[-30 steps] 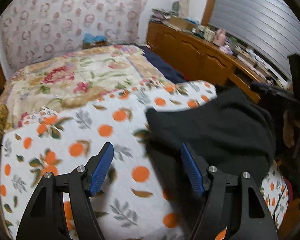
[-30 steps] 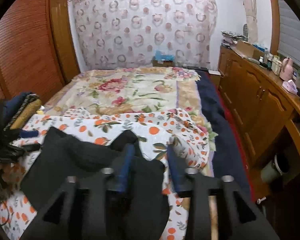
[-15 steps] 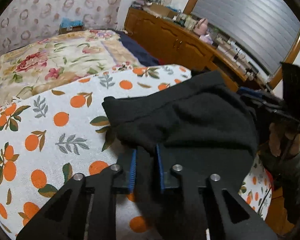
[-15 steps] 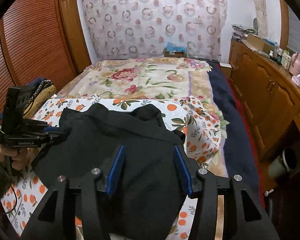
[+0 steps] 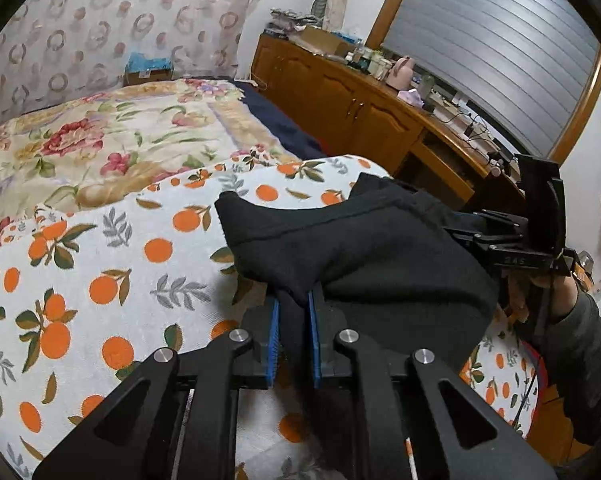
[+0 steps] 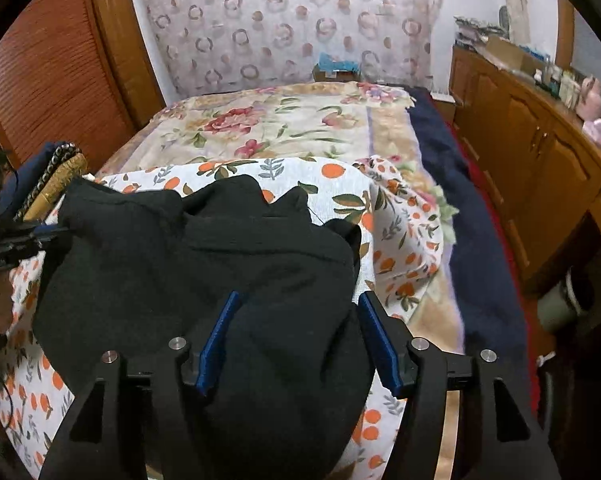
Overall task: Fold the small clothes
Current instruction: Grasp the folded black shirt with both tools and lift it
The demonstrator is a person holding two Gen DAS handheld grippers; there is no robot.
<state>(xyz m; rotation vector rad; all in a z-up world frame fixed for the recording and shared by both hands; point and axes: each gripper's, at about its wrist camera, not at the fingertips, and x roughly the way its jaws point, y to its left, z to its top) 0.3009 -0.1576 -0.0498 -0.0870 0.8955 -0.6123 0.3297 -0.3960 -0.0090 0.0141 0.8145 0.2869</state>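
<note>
Since a moment ago my right gripper [image 6: 296, 340] has spread wider, its blue pads straddling the black garment [image 6: 204, 272] without pinching. At nine o'clock my left gripper [image 5: 292, 320] stays clamped on a thick fold of that soft, matte knit. The garment lies rumpled at centre on the orange-print cloth [image 5: 100, 272]. Only my right view shows the ribbed wooden door [image 6: 52, 80]; my left shows the slatted shutter [image 5: 492, 40].
</note>
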